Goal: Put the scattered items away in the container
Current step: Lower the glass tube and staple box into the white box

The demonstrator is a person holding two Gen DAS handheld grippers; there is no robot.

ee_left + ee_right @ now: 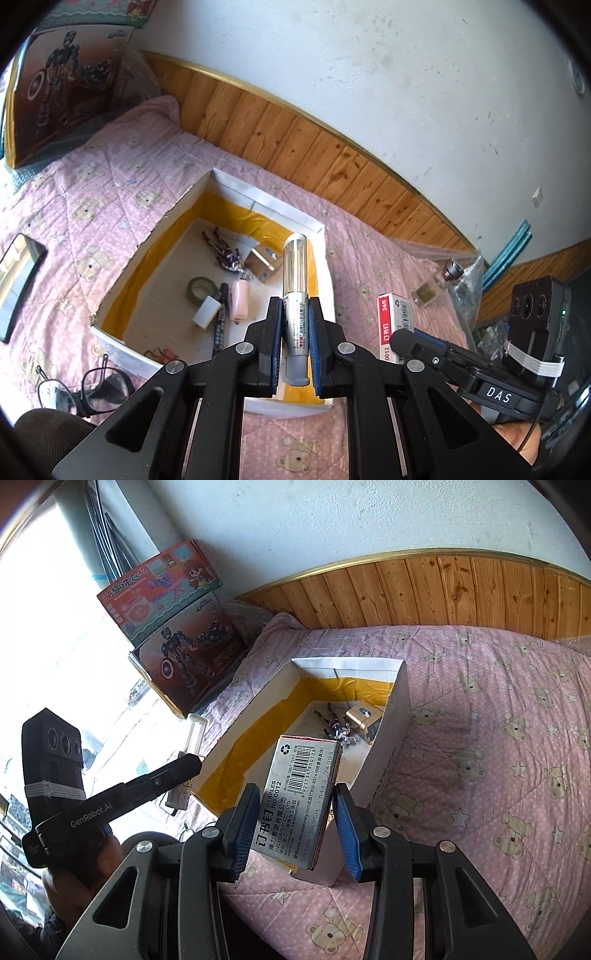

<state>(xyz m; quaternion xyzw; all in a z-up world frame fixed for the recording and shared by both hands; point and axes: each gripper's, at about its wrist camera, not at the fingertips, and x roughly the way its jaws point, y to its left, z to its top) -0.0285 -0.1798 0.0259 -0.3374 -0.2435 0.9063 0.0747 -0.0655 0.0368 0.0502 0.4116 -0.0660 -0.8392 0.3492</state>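
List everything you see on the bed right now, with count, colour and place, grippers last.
box: one, white, yellow-lined, mid-bed
box contents: tape roll, marker, pink case, toy figure, small carton
glass bottle: one, clear, right of box
glasses: one, black, near left
phone: one, black, far left
toy cartons: two, stacked at wall
left gripper: shut on silver tube
right gripper: holding staple box

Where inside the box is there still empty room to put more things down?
The cardboard box has bare floor along its yellow-taped left wall, left of the tape roll, and in the near left corner. It is crowded in the middle and far right: toy figure, pink case, marker, white block, small brown box.
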